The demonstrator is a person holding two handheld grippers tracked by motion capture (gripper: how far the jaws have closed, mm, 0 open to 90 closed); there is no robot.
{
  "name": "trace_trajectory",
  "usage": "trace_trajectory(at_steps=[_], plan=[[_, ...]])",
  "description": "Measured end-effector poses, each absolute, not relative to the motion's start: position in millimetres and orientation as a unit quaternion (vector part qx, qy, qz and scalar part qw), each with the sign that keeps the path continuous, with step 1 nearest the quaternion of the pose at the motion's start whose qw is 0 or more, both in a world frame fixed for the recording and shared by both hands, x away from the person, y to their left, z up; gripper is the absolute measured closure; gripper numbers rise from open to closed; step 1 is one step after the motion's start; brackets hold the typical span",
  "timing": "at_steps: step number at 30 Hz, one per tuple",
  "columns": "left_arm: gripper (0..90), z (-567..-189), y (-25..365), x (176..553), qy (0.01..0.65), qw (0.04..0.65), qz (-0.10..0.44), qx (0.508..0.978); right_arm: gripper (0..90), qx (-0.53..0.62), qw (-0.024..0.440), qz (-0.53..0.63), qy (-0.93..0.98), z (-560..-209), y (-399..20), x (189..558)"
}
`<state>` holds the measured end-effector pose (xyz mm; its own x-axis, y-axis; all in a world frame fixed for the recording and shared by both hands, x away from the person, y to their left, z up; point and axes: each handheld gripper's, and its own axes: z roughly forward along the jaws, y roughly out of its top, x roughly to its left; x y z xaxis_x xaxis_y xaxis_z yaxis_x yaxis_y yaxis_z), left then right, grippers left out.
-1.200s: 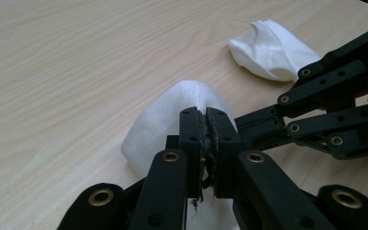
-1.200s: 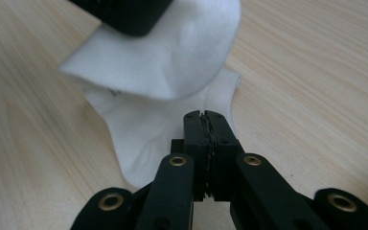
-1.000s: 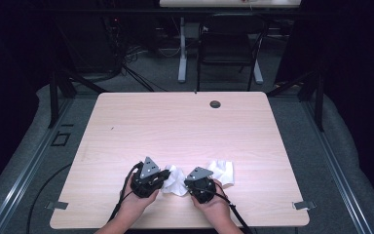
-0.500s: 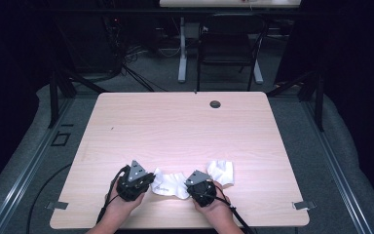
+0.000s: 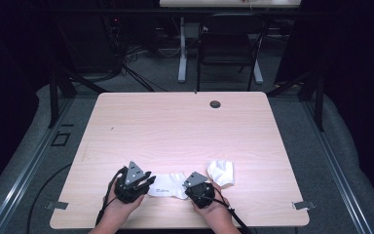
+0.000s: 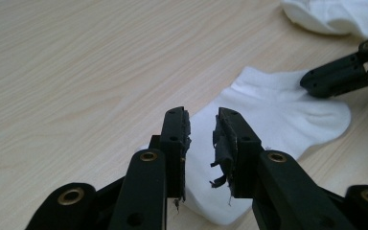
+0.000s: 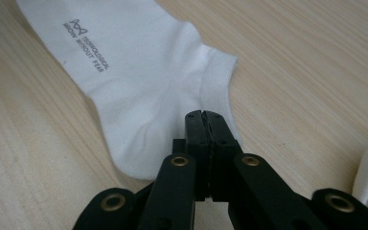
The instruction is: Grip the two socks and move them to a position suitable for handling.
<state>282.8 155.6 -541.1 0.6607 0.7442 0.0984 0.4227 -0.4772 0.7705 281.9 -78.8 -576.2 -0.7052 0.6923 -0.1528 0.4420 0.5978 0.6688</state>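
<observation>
Lying flat on the worktop (image 5: 175, 122), the sock (image 5: 168, 185) runs lengthwise between both tongs: right tongs (image 7: 206, 124) clamp its heel end, left tongs (image 6: 201, 136) have just been opening, narrowly parted over its toe.

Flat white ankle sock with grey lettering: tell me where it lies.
In the high view the flat white ankle sock lies near the table's front edge, between the left gripper and right gripper, left of the crumpled white sock.

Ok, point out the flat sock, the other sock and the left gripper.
flat sock (image 5: 168, 186), high view, printed middle.
other sock (image 5: 221, 172), high view, bunched top.
left gripper (image 6: 201, 125), left gripper view, gap between the jaw tips.
</observation>
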Motion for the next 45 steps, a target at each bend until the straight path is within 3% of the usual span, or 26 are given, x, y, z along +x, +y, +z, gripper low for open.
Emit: trace_trajectory(at_steps=[17,22,29,40,45], plan=[[67.2,-574,176,290,0.375,0.312,0.190,0.852,88.3,0.343,0.186,0.314,0.866,-575,-87,281],[82.8,-575,173,288,0.358,0.314,0.183,0.860,88.3,0.342,0.189,0.314,0.865,-576,-87,280],[87.4,-574,177,284,0.368,0.324,0.159,0.857,89.2,0.343,0.183,0.310,0.868,-575,-91,278],[85.6,-572,178,274,0.375,0.337,0.142,0.852,86.8,0.351,0.154,0.305,0.872,-571,-98,276],[74.1,-558,184,276,0.387,0.375,0.155,0.828,79.1,0.387,0.197,0.356,0.827,-545,-124,282]])
